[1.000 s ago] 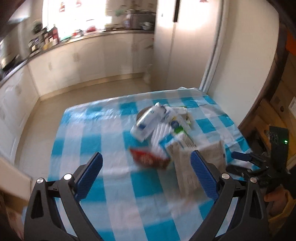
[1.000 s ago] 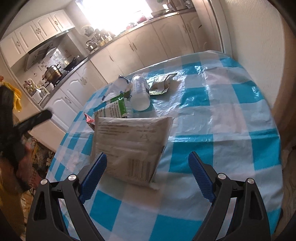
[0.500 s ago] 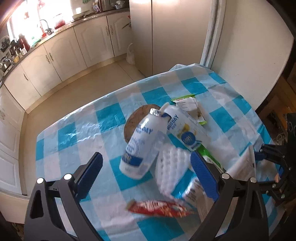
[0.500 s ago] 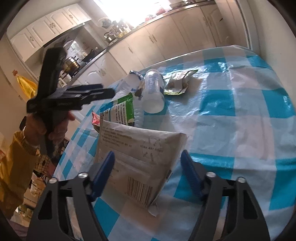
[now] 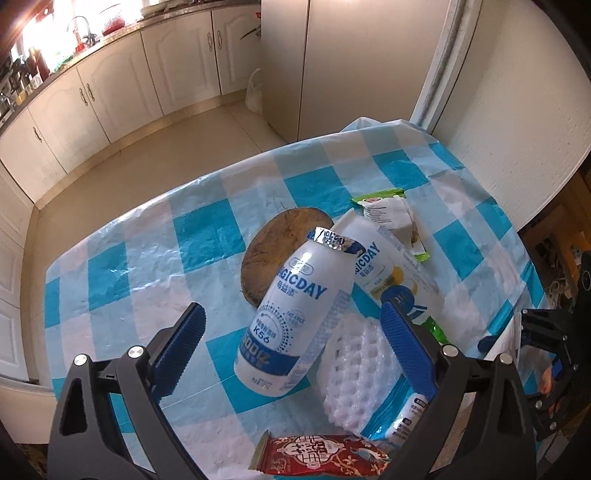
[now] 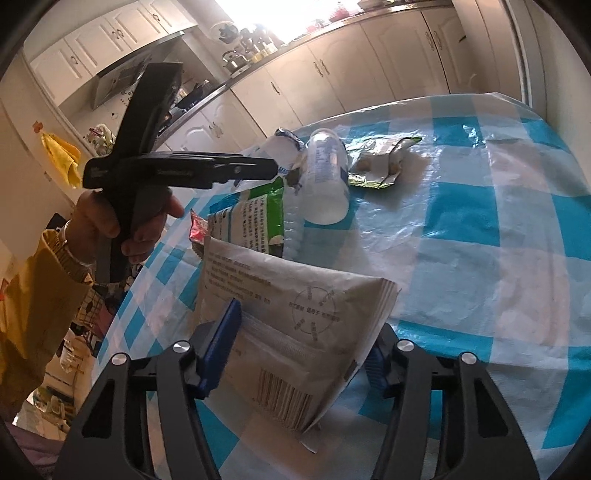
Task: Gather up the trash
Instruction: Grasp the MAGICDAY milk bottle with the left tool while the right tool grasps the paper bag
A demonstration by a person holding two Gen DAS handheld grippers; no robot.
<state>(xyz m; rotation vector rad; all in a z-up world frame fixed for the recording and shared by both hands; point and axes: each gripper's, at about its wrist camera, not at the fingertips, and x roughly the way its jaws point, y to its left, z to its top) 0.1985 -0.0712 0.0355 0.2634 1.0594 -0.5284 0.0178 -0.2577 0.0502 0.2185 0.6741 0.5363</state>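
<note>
The right gripper point(image 6: 295, 350) has just been closing around the grey paper bag point(image 6: 295, 314), its pads apparently pressing the bag's sides. The left gripper point(image 5: 295, 343) is hanging open above the white bottle point(image 5: 295, 314). Collection looks barely begun: 2 bottles, foam netting point(image 5: 351, 373) and wrappers are lying on the checked tablecloth point(image 5: 147, 266).

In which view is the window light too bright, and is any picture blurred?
Right wrist view: the window above the counter is blown out white. Left wrist view: glare only at the top left corner, and the white bottle reads sharply. Both bend straight lines; neither is blurred.
</note>
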